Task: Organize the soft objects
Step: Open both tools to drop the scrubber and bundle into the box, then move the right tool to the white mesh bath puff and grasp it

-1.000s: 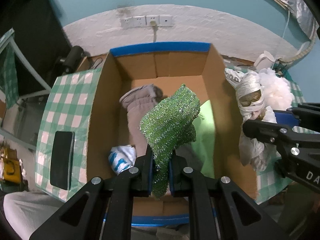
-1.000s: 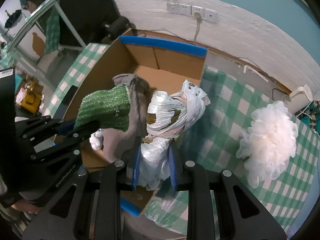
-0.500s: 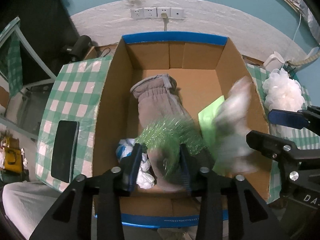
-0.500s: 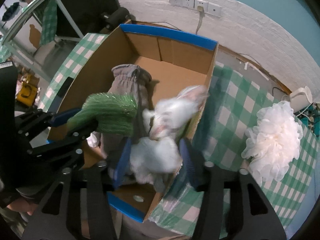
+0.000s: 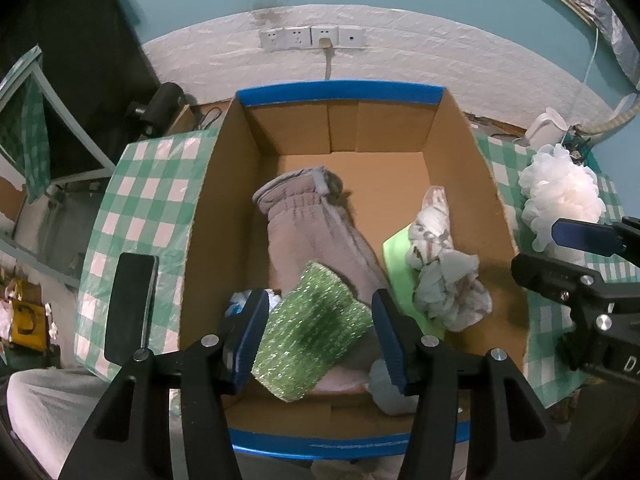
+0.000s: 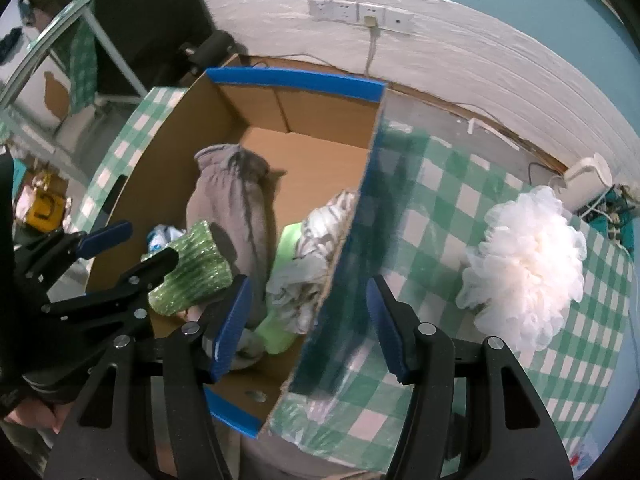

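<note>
A cardboard box (image 5: 216, 208) with blue-taped rims stands on the green checked table. Inside lie a grey glove (image 5: 320, 232), a sparkly green sponge cloth (image 5: 316, 328), a crumpled white plastic bag (image 5: 444, 272), a light green cloth (image 5: 394, 256) and a small blue-white item (image 5: 240, 300). My left gripper (image 5: 320, 340) is open above the green sponge cloth at the box's near end. My right gripper (image 6: 308, 320) is open and empty over the box's right wall (image 6: 360, 216). A white bath pouf (image 6: 524, 260) lies on the table right of the box, also in the left wrist view (image 5: 560, 200).
A black phone (image 5: 130, 304) lies on the table left of the box. A white wall with sockets (image 5: 312, 38) stands behind. A white kettle-like object (image 6: 588, 180) and cables sit at the back right. A metal frame (image 6: 100, 40) stands at the left.
Both grippers have opened. The green sponge cloth dropped from my left gripper into the box, and the white plastic bag dropped from my right gripper into the box's right side.
</note>
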`<state>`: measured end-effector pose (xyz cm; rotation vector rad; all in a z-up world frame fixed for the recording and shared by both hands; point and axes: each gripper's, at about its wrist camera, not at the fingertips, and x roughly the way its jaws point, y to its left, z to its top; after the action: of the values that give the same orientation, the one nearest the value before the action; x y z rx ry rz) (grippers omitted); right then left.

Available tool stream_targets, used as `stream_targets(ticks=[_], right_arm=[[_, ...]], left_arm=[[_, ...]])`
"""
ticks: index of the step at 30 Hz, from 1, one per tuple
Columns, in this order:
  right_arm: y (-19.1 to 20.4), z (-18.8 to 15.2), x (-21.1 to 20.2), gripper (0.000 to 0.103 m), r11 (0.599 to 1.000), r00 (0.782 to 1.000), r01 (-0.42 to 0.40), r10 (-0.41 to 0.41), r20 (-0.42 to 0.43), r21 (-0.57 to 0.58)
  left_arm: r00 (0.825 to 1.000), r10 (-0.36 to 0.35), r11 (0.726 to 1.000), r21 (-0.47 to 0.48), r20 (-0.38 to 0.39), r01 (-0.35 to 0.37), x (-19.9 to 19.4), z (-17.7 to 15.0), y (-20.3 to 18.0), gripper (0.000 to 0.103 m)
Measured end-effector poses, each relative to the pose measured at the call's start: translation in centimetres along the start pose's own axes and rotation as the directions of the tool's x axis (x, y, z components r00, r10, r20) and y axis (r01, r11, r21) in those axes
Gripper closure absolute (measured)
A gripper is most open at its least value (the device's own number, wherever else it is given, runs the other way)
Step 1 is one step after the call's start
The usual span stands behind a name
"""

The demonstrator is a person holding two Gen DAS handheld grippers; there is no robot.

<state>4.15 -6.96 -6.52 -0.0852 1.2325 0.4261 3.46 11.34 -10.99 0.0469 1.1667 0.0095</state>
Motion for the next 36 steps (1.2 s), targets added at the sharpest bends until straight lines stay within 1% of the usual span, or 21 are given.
stream_targets(ticks=[2,4,13,15,17,21,26,31,36], right_arm=[[-0.6,-0.1,-0.3,0.044,1.0,1.0,0.002,-0.002,0.007,0.014],[-1.3,-0.1,-0.6,0.044,1.0,1.0,0.01,-0.011,0.014,0.026],[-5.2,-1.6,-1.6,0.043,0.996,1.0,0.016,-0.018,0.022,0.092],[-5.9,-1.8,-2.0,0.043,0.995,0.999,0.018,-0.021,0.027,0.102],[-6.7,-2.2,-2.3,0.043,0.993,0.999,0.022,-0.026,0.034,0.113],[-8.2,-3.1,-2.6,0.043,0.99,0.999,0.036,-0.041,0.031,0.133],[-10.2,-4.1,-2.9,0.043,0.986,0.998,0.045,-0.051,0.032,0.163],[-11.9,-5.0,-3.1,0.043,0.981,0.998,0.04,-0.047,0.033,0.189],[-14.0,-5.9,-3.0,0.043,0.973,0.998,0.048,-0.054,0.022,0.227]], left_arm=[[1.0,-0.001,1.0,0.005,0.004,0.001,-0.1,0.1,-0.3,0.043],[1.0,-0.001,1.0,0.012,0.011,0.001,-0.3,0.2,-0.9,0.042],[1.0,-0.011,0.999,0.036,0.017,0.01,-0.6,1.1,-3.3,0.041],[1.0,-0.013,0.999,0.045,0.022,0.012,-0.8,1.3,-4.0,0.041],[1.0,-0.014,0.998,0.054,0.026,0.013,-0.9,1.4,-4.6,0.038],[0.999,-0.018,0.997,0.074,0.028,0.016,-1.0,1.8,-6.2,0.037],[0.999,-0.025,0.995,0.1,0.04,0.021,-1.2,2.3,-8.2,0.029],[0.998,-0.02,0.99,0.142,0.052,0.013,-1.2,2.8,-10.3,0.029],[0.999,-0.018,0.988,0.155,0.05,0.01,-0.9,3.6,-12.1,0.029]])
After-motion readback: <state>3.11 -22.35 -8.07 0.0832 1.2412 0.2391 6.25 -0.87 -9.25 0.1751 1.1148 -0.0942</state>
